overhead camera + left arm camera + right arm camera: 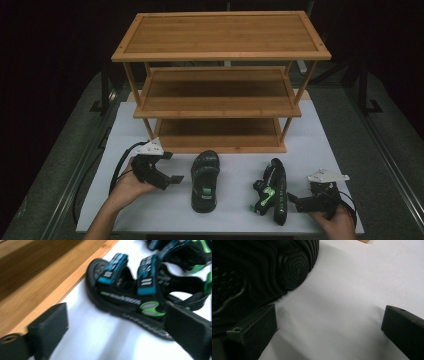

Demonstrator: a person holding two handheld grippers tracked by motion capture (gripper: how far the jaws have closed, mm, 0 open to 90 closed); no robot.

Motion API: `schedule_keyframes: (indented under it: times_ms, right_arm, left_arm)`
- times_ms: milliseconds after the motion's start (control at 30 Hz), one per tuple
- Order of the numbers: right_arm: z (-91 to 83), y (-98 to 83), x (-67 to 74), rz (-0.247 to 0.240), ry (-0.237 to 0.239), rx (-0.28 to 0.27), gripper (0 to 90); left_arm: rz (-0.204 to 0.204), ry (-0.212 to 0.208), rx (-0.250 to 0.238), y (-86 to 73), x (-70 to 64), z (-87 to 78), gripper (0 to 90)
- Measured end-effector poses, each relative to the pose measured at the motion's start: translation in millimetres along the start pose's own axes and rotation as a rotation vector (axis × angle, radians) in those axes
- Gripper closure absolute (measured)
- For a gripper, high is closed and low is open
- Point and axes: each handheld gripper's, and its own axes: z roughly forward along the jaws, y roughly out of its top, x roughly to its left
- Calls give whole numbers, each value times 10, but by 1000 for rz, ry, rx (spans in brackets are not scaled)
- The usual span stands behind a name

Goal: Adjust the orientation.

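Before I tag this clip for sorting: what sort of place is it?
Probably a recording bench: a white table in a dark room, a bare wooden shoe rack, two sandals.

I count two sandals: one upright (pixel 205 181), one tipped on its side (pixel 272 191). One wooden rack (pixel 220 55) with three shelves. Two grippers: left (pixel 170 167), right (pixel 295 200). One white table (pixel 320 150).
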Motion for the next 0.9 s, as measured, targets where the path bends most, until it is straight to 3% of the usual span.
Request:
schedule_keyframes:
  times_ms: [200,567,633,833,900]
  right_arm:
    - [0,3,-2,0,1,5,0]
    - [-2,5,-4,3,3,8,0]
    - [-1,7,-5,4,4,9,0]
    - [0,11,-6,4,4,13,0]
    - [0,10,-6,5,5,12,0]
  left_arm:
    - [-17,84,39,-216,-29,-87,0]
    - [-42,180,64,-681,-64,-192,0]
    - [-32,206,78,-740,-48,-185,0]
    - [-28,235,102,-843,16,-153,0]
    - [-30,225,102,-904,21,-129,0]
